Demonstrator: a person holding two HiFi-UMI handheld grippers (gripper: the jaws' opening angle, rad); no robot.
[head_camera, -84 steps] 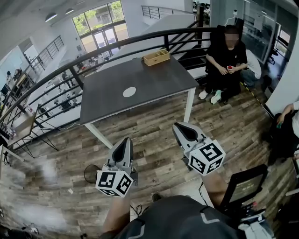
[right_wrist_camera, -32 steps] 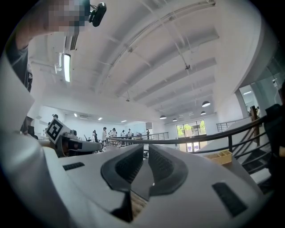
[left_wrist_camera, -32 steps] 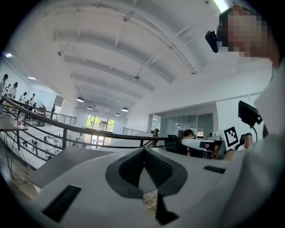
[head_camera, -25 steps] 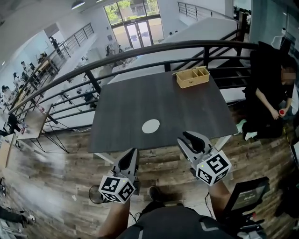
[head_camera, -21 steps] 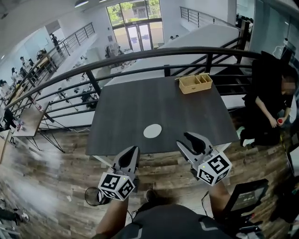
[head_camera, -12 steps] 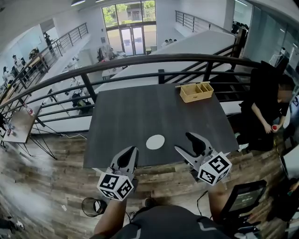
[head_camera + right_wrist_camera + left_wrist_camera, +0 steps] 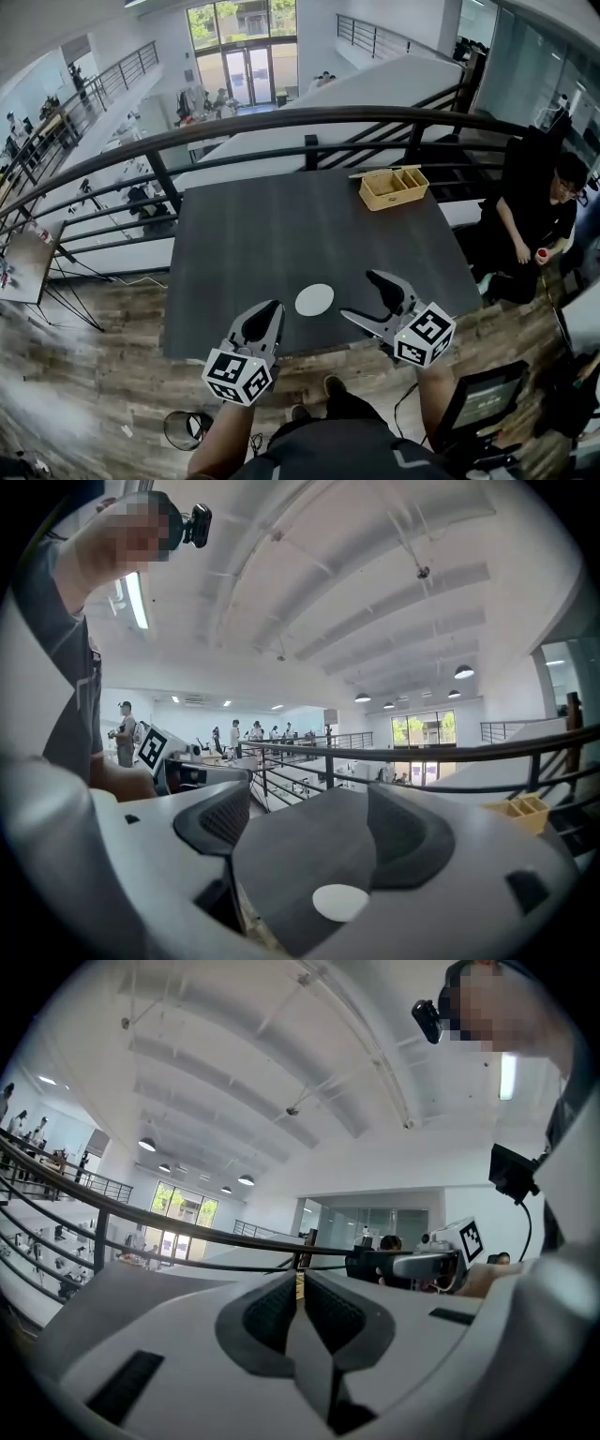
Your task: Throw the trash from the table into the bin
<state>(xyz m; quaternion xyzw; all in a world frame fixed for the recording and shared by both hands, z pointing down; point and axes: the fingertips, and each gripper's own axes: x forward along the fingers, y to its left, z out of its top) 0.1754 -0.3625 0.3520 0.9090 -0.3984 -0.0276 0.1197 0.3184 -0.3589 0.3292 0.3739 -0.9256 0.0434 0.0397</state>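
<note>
A flat white round piece of trash (image 7: 315, 299) lies on the dark table (image 7: 281, 225) near its front edge; in the right gripper view the trash (image 7: 340, 902) shows low between the jaws, still ahead of them. My right gripper (image 7: 364, 298) hovers just right of it over the table edge, and its jaws are opening with nothing between them. My left gripper (image 7: 267, 315) is shut and empty at the table's front edge, left of the trash. A black wire bin (image 7: 187, 428) stands on the floor at lower left.
A wooden compartment box (image 7: 394, 187) sits at the table's far right corner. A black railing (image 7: 281, 122) runs behind the table. A person (image 7: 539, 220) sits at the right. A screen on a stand (image 7: 487, 398) is by my right side.
Both grippers have come forward from over the floor to the table's front edge. The right jaws have spread from nearly closed to wide. The left jaws stay closed.
</note>
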